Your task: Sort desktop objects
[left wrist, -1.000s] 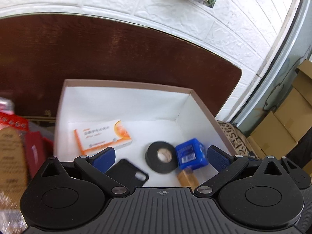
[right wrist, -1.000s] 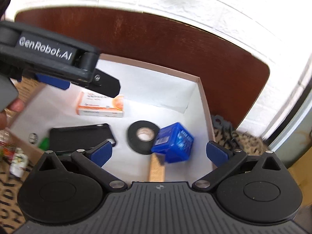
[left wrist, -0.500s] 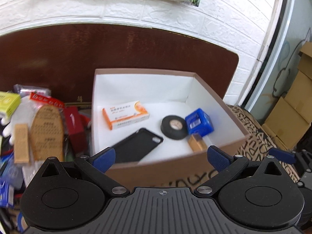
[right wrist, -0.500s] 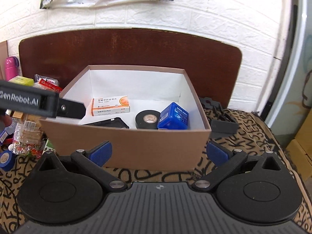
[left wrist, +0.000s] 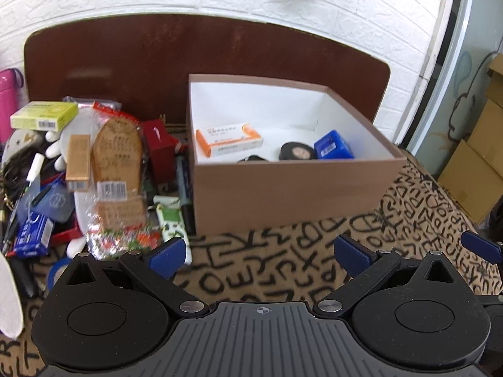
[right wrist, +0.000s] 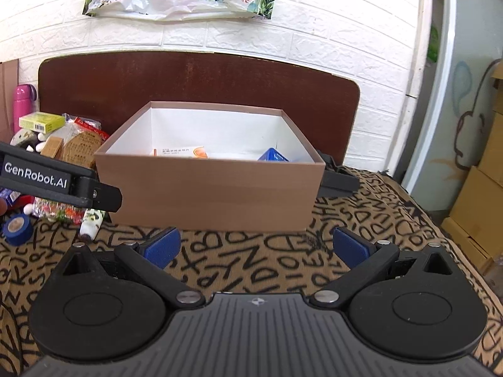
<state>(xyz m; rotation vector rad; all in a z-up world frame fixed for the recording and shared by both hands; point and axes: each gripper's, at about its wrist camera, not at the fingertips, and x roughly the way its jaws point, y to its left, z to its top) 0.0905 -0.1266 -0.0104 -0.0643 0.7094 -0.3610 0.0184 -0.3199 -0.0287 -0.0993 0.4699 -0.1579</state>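
Note:
A brown cardboard box (left wrist: 283, 188) with a white inside stands on the patterned cloth; it also shows in the right wrist view (right wrist: 213, 188). In it lie an orange-and-white medicine box (left wrist: 229, 138), a black tape roll (left wrist: 297, 151), a blue cube (left wrist: 333, 149) and a dark phone case (left wrist: 251, 158), mostly hidden by the front wall. My left gripper (left wrist: 259, 253) is open and empty, in front of the box. My right gripper (right wrist: 256, 246) is open and empty, also short of the box. The left gripper's side (right wrist: 56, 185) shows at the left of the right wrist view.
A pile of loose items lies left of the box: a yellow-green box (left wrist: 44, 114), a wooden insole pack (left wrist: 118, 157), a red box (left wrist: 158, 147), a blue packet (left wrist: 33, 235). A blue tape roll (right wrist: 17, 229) lies on the cloth. A brown headboard (left wrist: 157, 59) stands behind.
Both grippers have pulled back from over the box toward me and now sit lower in front of it. Both stayed open and empty. The pile at the left has come into view.

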